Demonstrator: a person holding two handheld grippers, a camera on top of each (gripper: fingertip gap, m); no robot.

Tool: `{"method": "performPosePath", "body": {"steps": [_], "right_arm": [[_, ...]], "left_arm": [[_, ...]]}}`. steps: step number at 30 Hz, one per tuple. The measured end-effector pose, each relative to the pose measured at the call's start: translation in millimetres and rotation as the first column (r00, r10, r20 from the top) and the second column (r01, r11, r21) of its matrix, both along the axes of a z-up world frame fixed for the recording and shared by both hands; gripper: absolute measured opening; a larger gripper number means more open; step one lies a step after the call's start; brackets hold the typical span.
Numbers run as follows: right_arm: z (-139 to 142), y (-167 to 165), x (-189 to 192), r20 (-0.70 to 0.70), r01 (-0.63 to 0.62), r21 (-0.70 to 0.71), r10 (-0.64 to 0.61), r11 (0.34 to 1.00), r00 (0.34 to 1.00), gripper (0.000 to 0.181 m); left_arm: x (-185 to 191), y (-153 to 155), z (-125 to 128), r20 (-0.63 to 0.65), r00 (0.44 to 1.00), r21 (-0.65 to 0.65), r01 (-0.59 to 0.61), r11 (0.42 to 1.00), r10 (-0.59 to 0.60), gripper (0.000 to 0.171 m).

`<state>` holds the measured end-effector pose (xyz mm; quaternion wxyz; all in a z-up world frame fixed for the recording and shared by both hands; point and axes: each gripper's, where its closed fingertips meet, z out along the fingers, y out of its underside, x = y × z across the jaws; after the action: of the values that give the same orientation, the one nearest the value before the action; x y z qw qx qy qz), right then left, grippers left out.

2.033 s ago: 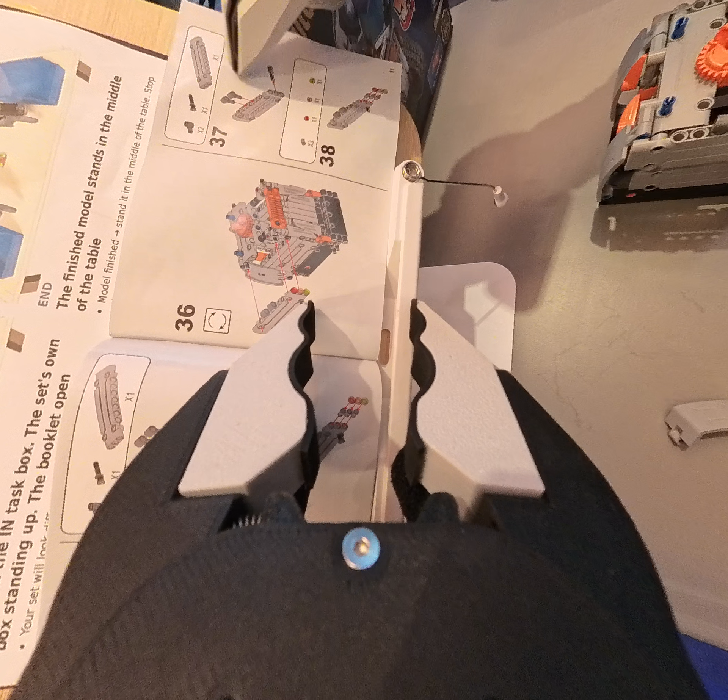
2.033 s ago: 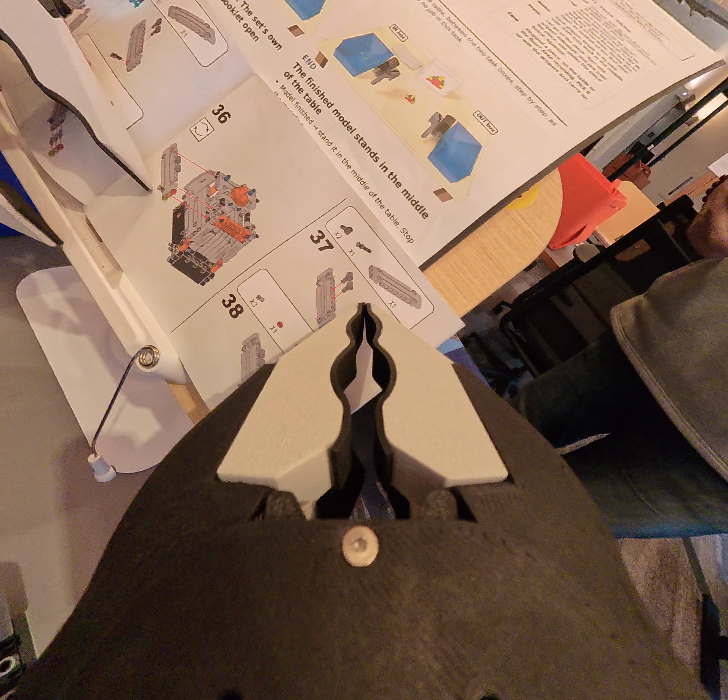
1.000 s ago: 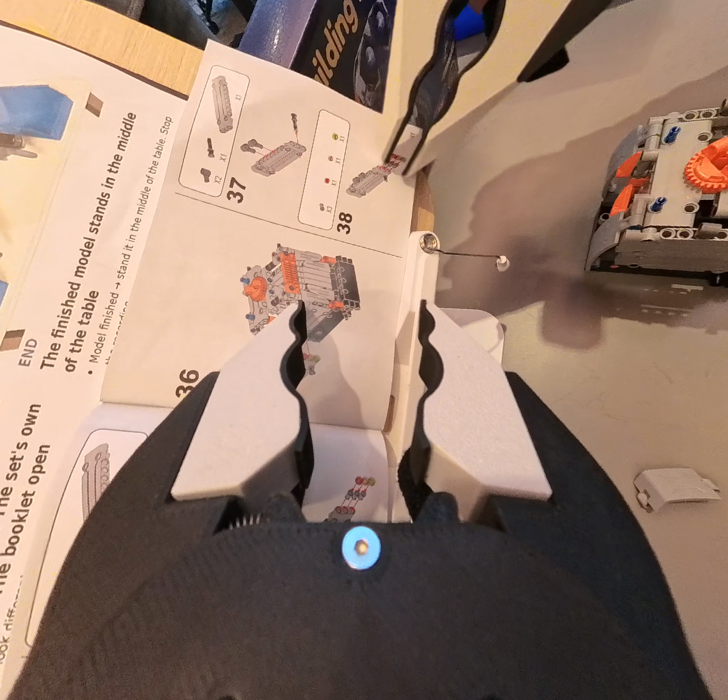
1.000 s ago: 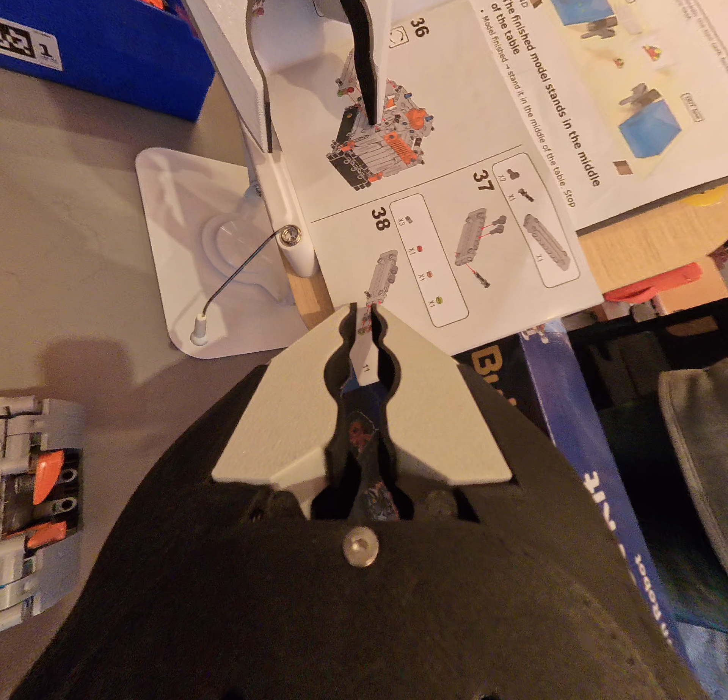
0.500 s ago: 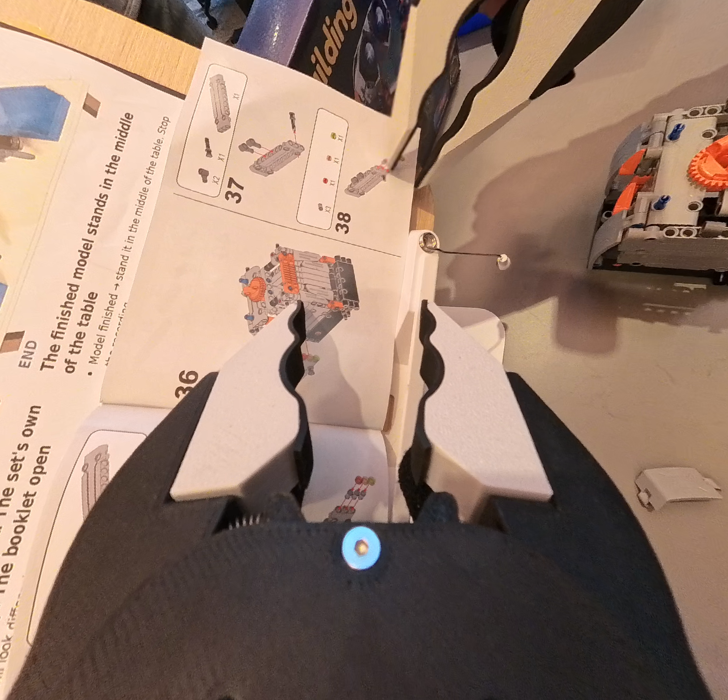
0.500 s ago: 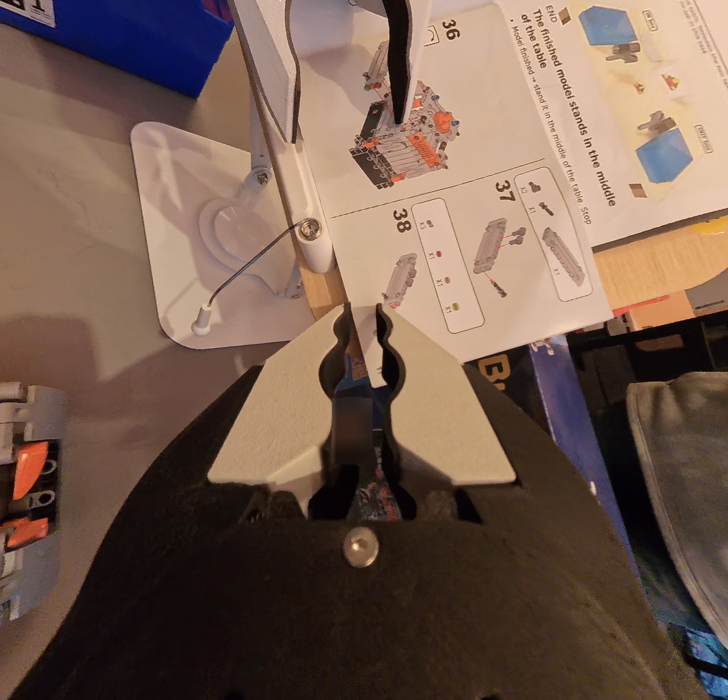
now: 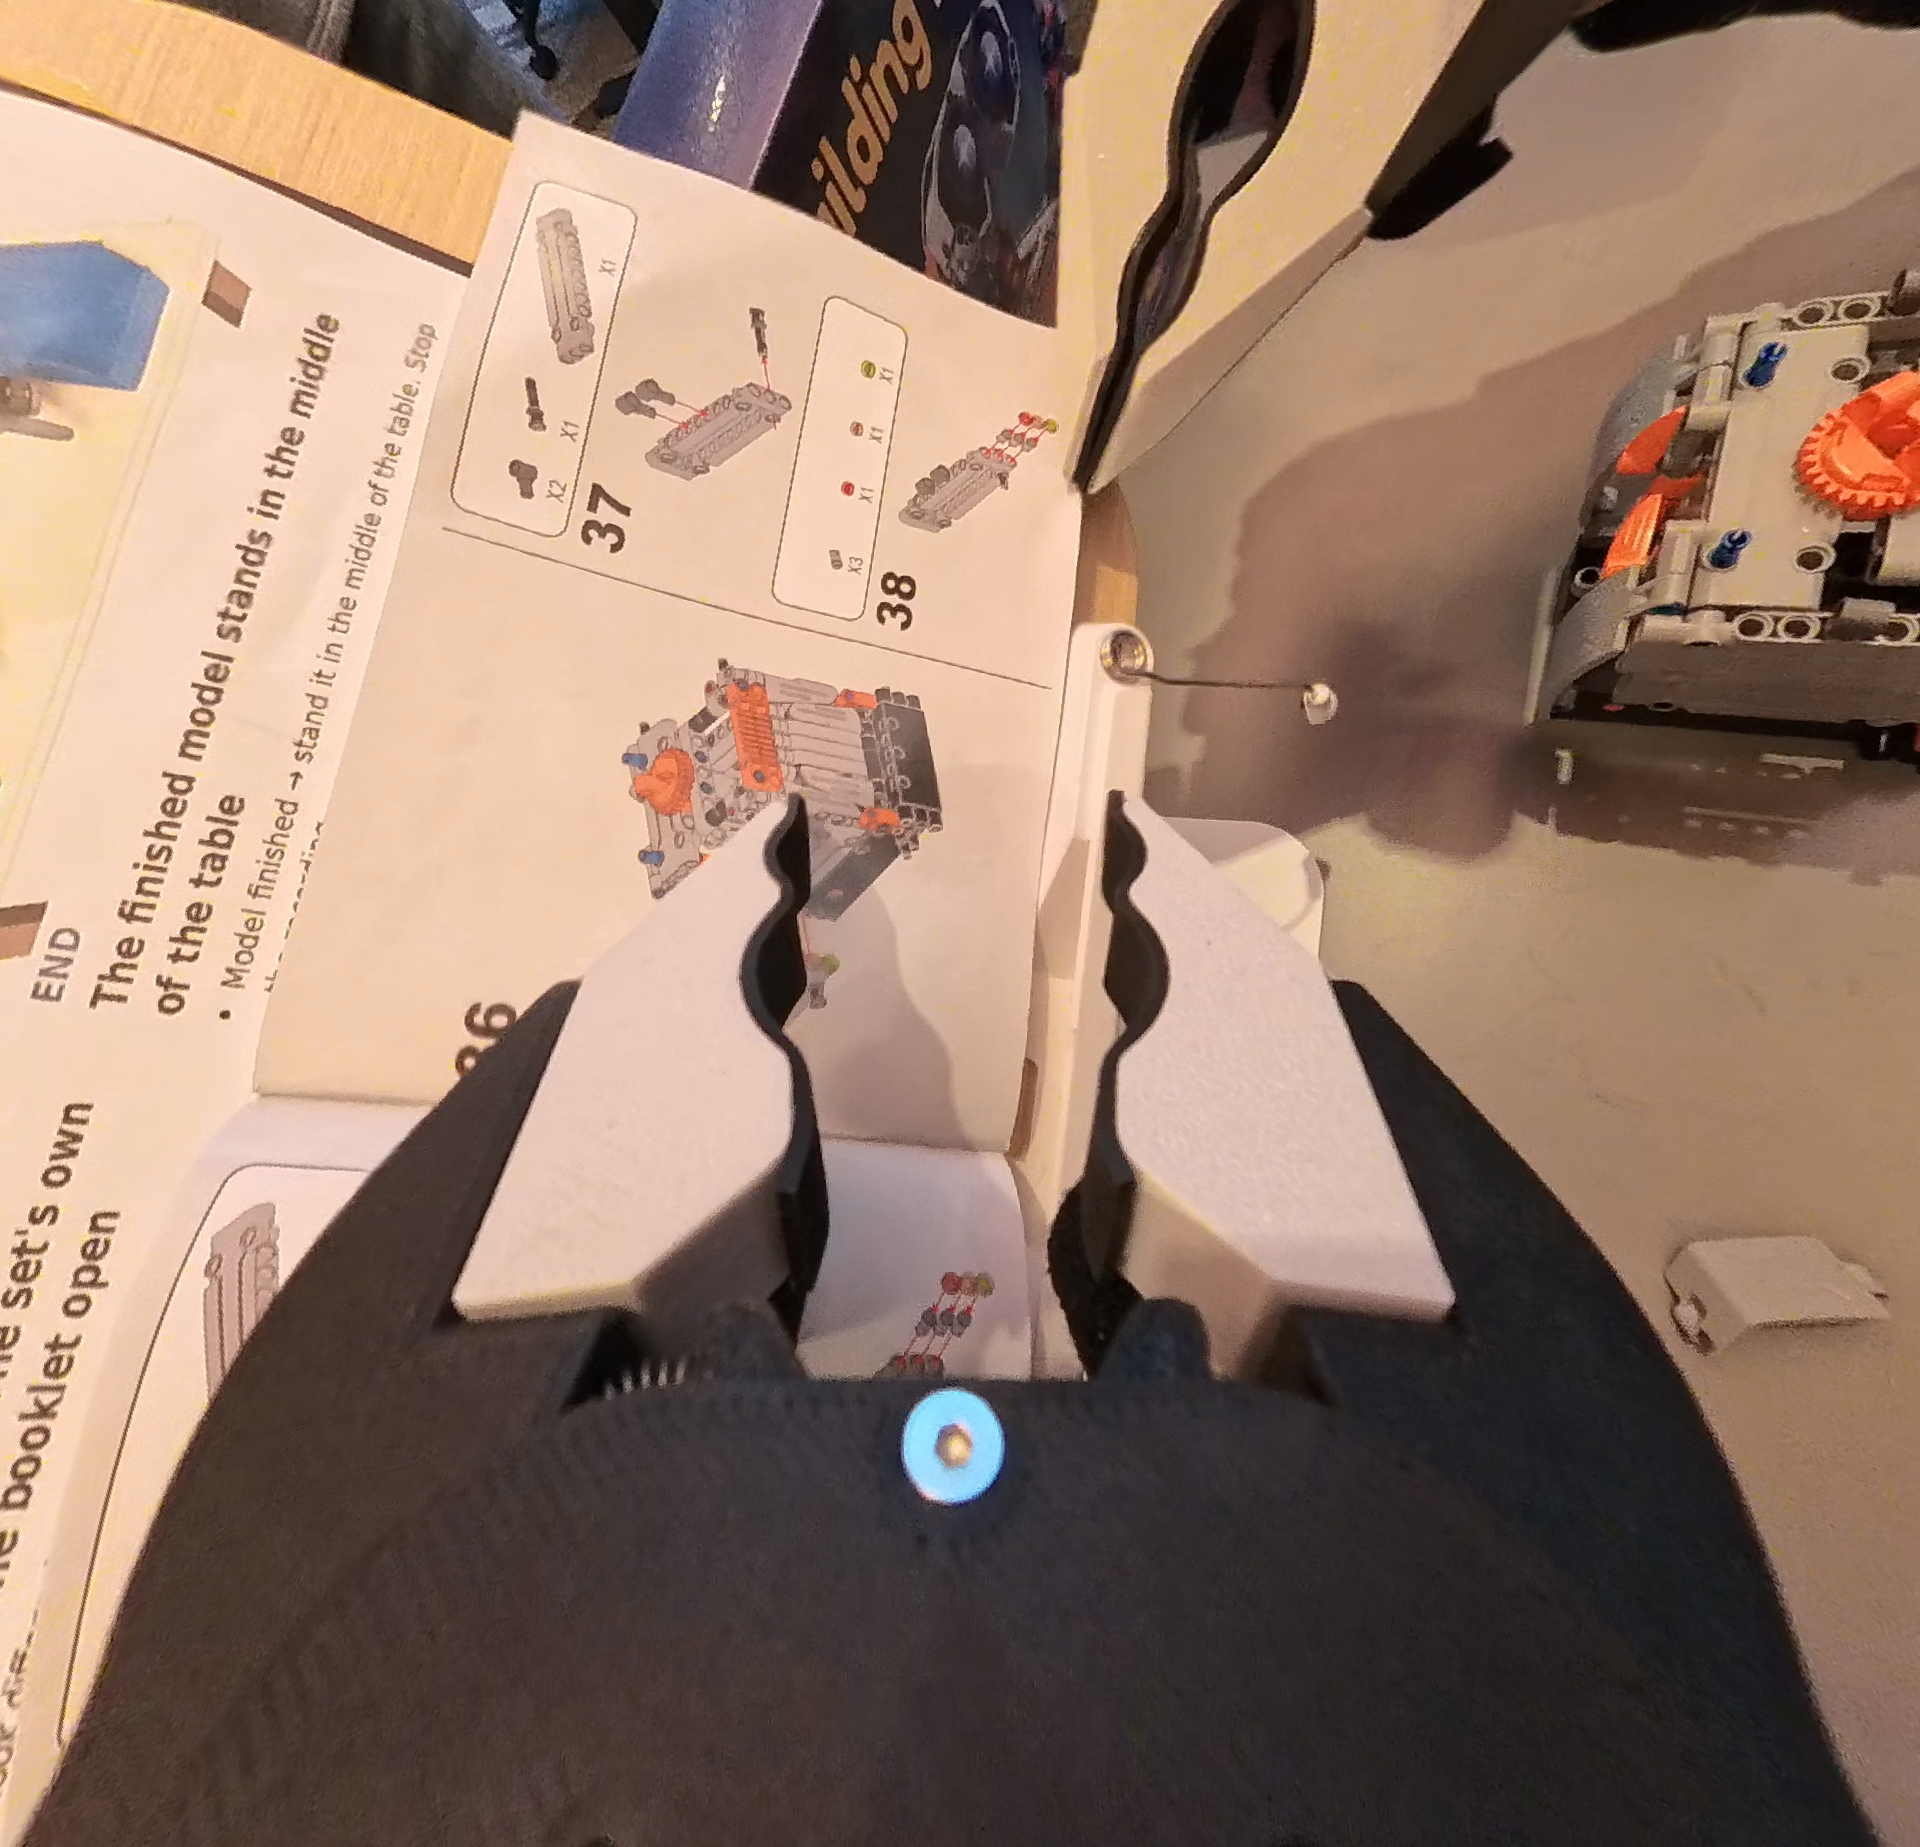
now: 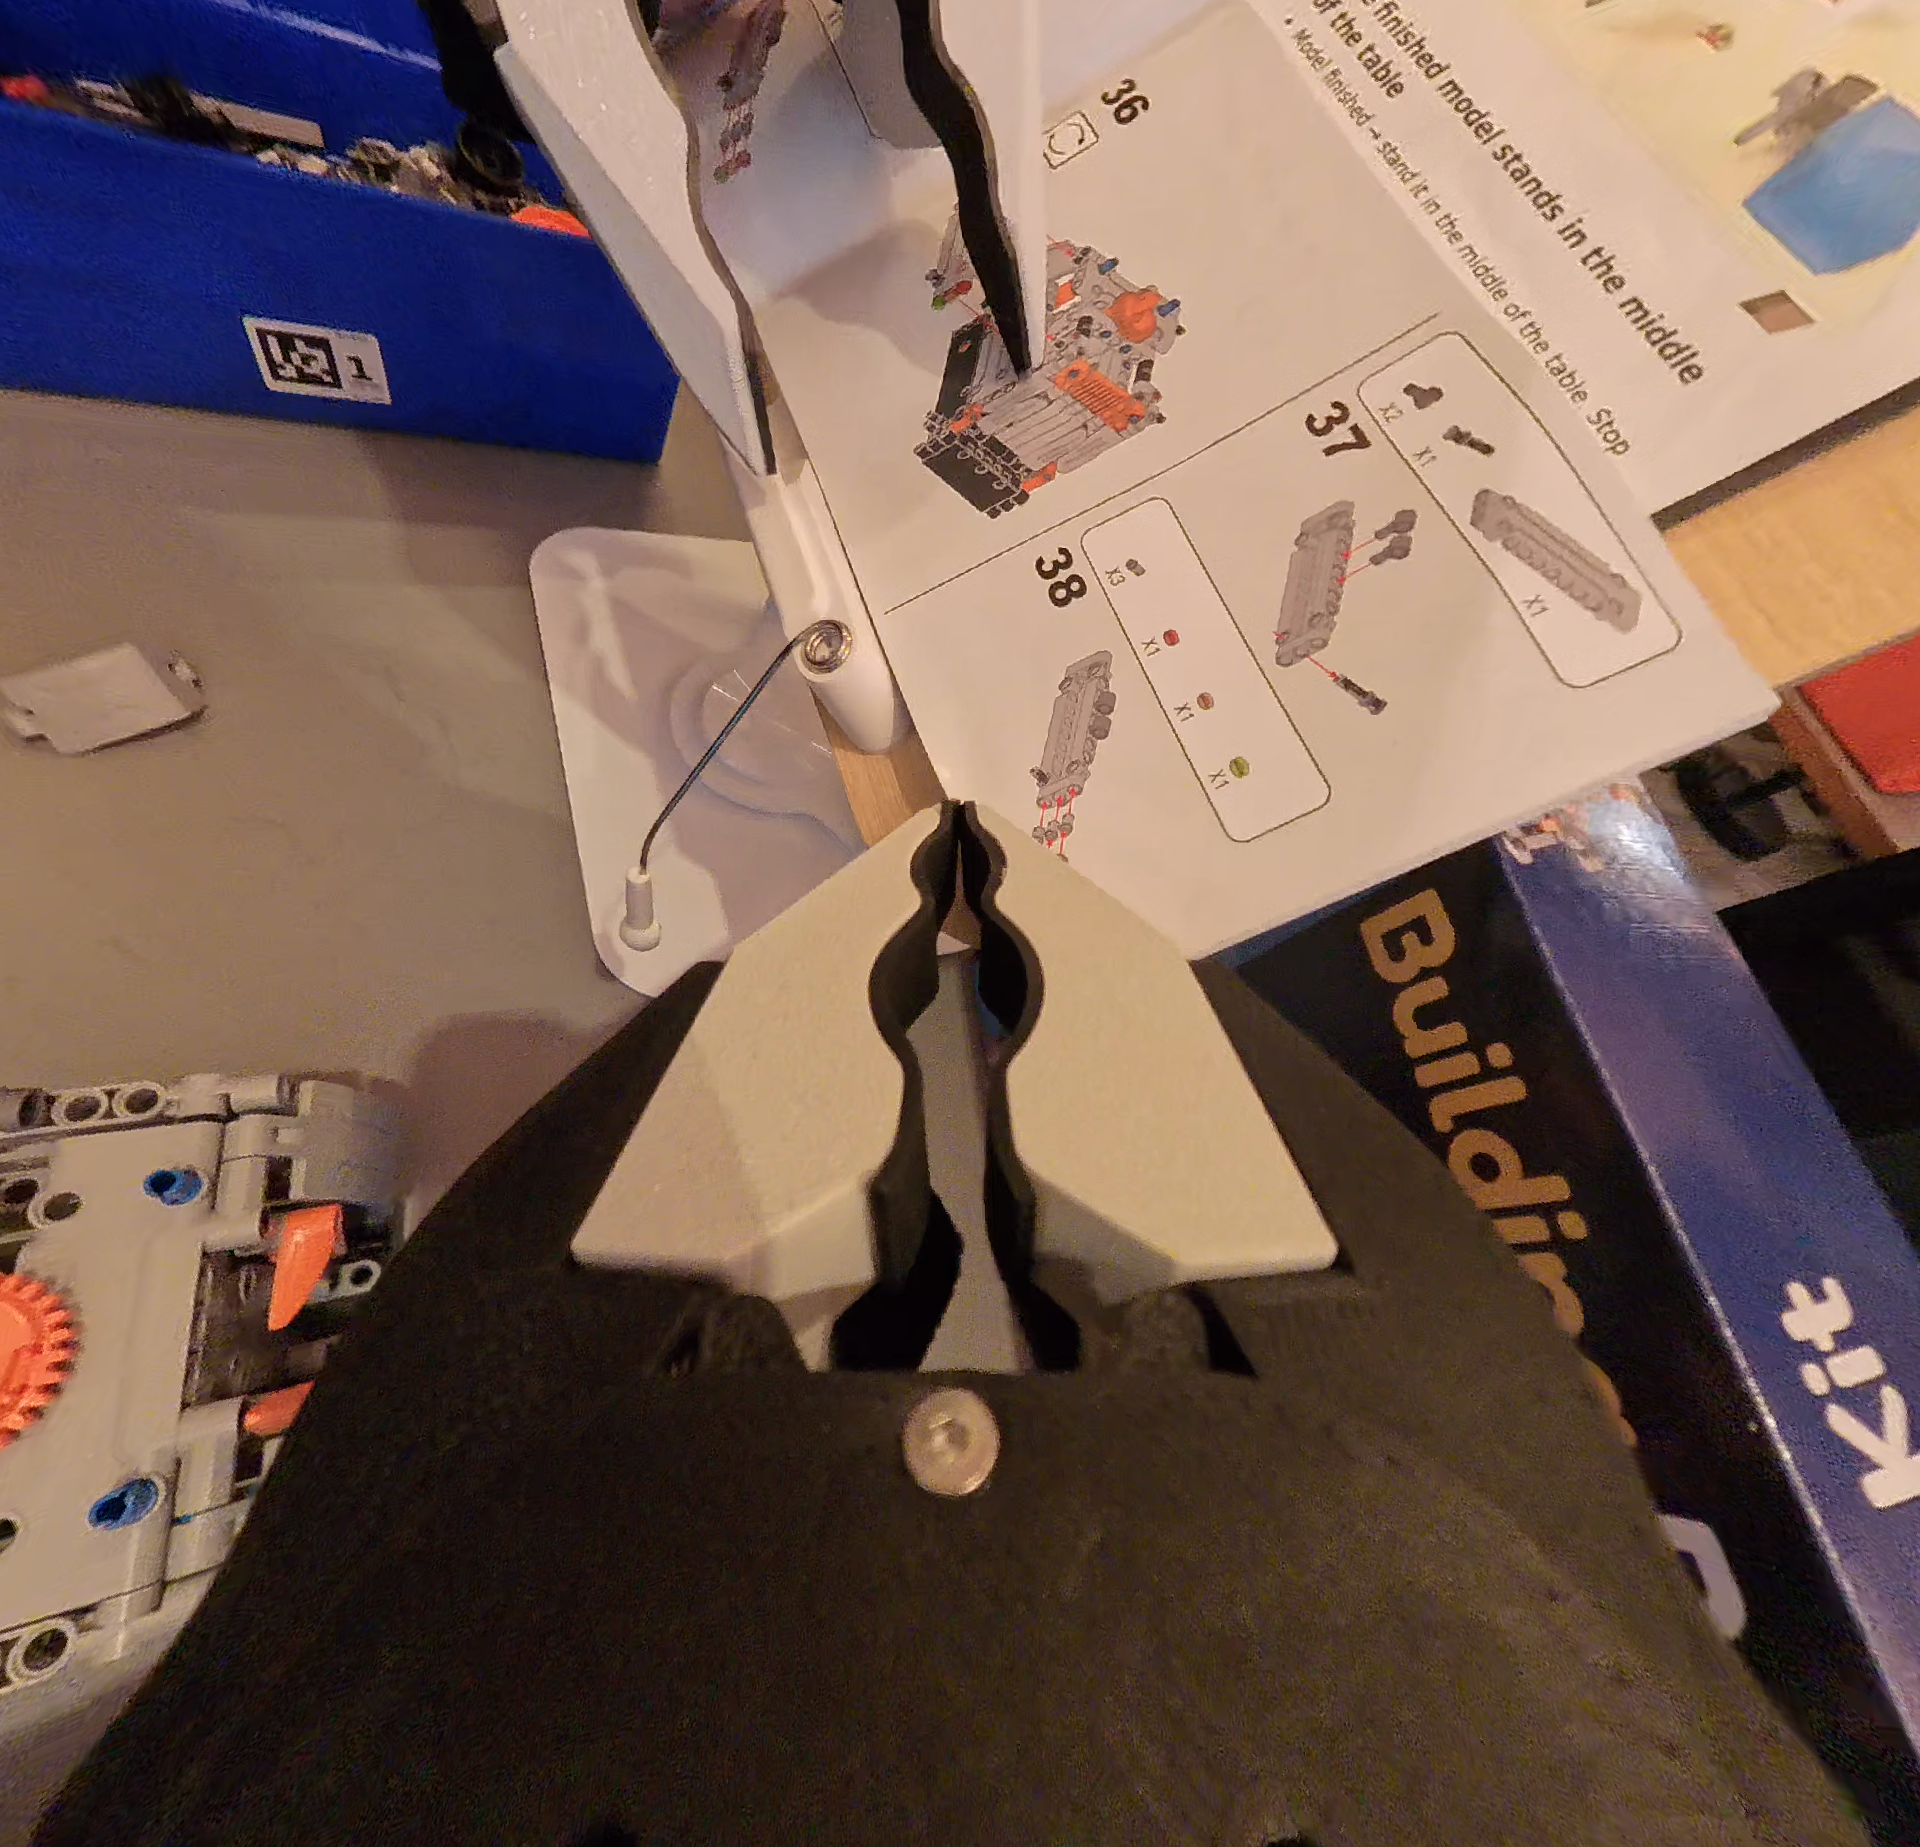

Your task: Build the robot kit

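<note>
An open instruction booklet [image 7: 727,571] leans on a white stand [image 7: 1091,758]. My left gripper [image 7: 954,805] is open. One finger lies over the page's model drawing and the other over the stand's ledge. It also shows in the right wrist view [image 8: 891,413]. My right gripper [image 8: 961,815] is shut at the page's [image 8: 1247,363] lower corner, with a white sliver of paper between its pads. In the left wrist view it [image 7: 1091,467] hangs at the page's far edge.
A grey and orange brick model [image 7: 1766,530] stands on the grey table, also in the right wrist view [image 8: 104,1278]. A loose grey panel [image 7: 1766,1288] lies nearby. The stand's wire clip [image 8: 717,748] sticks out. A blue parts bin [image 8: 312,270] and a dark blue box [image 8: 1662,1174] flank the stand. Across from one pair of fingers to the other is roughly 8 cm. My left gripper's tips are some 25 cm from the loose grey panel [image 7: 1766,1288]. It turns up in the right wrist view [image 8: 115,684] as well.
My right gripper carried the page corner down beside the stand, loosened its jaws half a second ago, and has shut again. My left gripper drew back slightly, then stayed open and still.
</note>
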<state>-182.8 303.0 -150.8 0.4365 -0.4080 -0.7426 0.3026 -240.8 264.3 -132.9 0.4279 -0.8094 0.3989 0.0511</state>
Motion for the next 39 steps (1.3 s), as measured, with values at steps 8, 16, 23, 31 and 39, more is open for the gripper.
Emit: {"method": "performPosePath", "body": {"steps": [8,16,23,31,39], "right_arm": [[2,3,-1,0.024,0.016,-0.134,-0.013,0.991,1.0,0.0],[3,5,4,-0.009,0.031,0.121,-0.03,0.992,1.0,0.02],[-1,6,2,-0.003,0.054,0.263,-0.055,0.963,0.999,0.0],[-2,10,6,-0.015,0.063,0.317,-0.061,0.946,0.998,0.01],[-4,7,4,-0.013,0.063,0.263,-0.062,0.963,0.998,0.0]], "left_arm": [[8,3,-2,-0.022,1.0,-0.009,0.011,1.0,-0.011,0.054],[10,6,-3,-0.029,1.0,0.0,0.002,1.0,-0.002,0.053],[10,7,-3,-0.019,1.0,0.004,0.001,1.0,-0.001,0.054],[10,7,-3,-0.012,1.0,0.001,0.006,1.0,-0.006,0.053],[11,6,-3,-0.014,1.0,-0.002,0.006,1.0,-0.006,0.054]]}}
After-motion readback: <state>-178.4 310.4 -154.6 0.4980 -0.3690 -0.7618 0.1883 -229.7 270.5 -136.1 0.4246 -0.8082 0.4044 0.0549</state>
